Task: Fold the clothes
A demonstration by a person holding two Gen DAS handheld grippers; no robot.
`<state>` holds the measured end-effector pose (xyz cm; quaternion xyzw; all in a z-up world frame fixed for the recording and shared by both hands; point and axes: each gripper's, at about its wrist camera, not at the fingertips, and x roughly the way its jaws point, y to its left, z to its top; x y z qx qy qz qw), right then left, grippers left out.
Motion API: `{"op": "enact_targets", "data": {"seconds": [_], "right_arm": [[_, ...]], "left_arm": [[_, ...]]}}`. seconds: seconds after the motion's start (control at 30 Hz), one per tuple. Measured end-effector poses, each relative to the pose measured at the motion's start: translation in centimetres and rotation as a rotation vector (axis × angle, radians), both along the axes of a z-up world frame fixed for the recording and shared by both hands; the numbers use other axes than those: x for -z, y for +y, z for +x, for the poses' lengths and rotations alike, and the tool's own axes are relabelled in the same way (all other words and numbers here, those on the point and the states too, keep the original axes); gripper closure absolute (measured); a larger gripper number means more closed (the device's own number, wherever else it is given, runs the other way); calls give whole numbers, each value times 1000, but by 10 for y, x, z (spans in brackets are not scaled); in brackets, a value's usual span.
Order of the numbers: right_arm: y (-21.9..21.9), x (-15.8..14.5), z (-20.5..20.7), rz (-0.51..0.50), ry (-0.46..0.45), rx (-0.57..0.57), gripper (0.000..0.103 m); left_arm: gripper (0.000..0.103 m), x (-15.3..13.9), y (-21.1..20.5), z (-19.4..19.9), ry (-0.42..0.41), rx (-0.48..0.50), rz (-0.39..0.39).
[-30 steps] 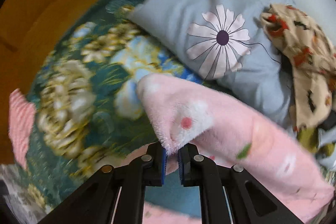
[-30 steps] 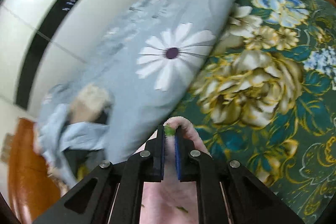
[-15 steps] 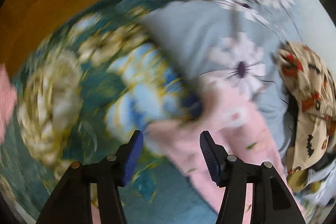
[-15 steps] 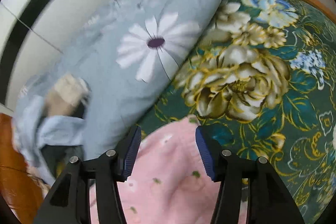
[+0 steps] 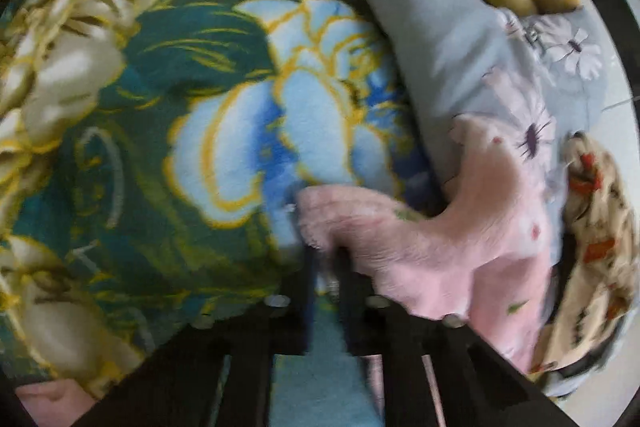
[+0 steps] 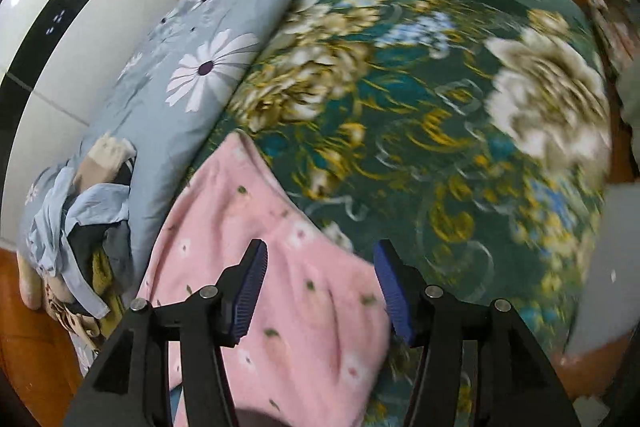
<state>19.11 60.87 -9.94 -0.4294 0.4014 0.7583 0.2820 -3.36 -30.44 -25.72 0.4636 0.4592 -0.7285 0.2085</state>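
Both tongs have let go since a second ago. Left tongs (image 5: 324, 267) look nearly pressed together, blurred, beside the fluffy pink garment (image 6: 280, 267) lying on the green floral bed blanket (image 6: 440, 107). Right tongs (image 6: 320, 291) hang spread above it.

The left hand-held gripper (image 5: 324, 267) reaches forward from the bottom of its view, blurred, its two dark fingers drawn close together with only a narrow gap between them. The right hand-held gripper (image 6: 320, 281) also points forward, its jaws spread wide, blue ribbed pads (image 6: 252, 287) facing each other.
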Motion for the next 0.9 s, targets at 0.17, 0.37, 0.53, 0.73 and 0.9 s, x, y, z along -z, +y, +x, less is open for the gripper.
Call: {"op": "enact_targets", "data": {"seconds": [0.17, 0.37, 0.53, 0.73, 0.9], "right_arm": [[-16, -7, 20, -32, 43, 48, 46], [-27, 6, 27, -40, -5, 35, 46], [-27, 18, 36, -61, -15, 36, 46], [-21, 33, 42, -107, 13, 32, 46], [-28, 39, 41, -127, 66, -33, 46]], "left_arm": [[101, -64, -3, 23, 161, -1, -106], [101, -24, -23, 34, -102, 110, -228], [101, -8, -23, 56, -148, 68, -205], [97, -44, -14, 64, -28, 131, -118], [93, -78, -8, 112, 26, 180, -136]]}}
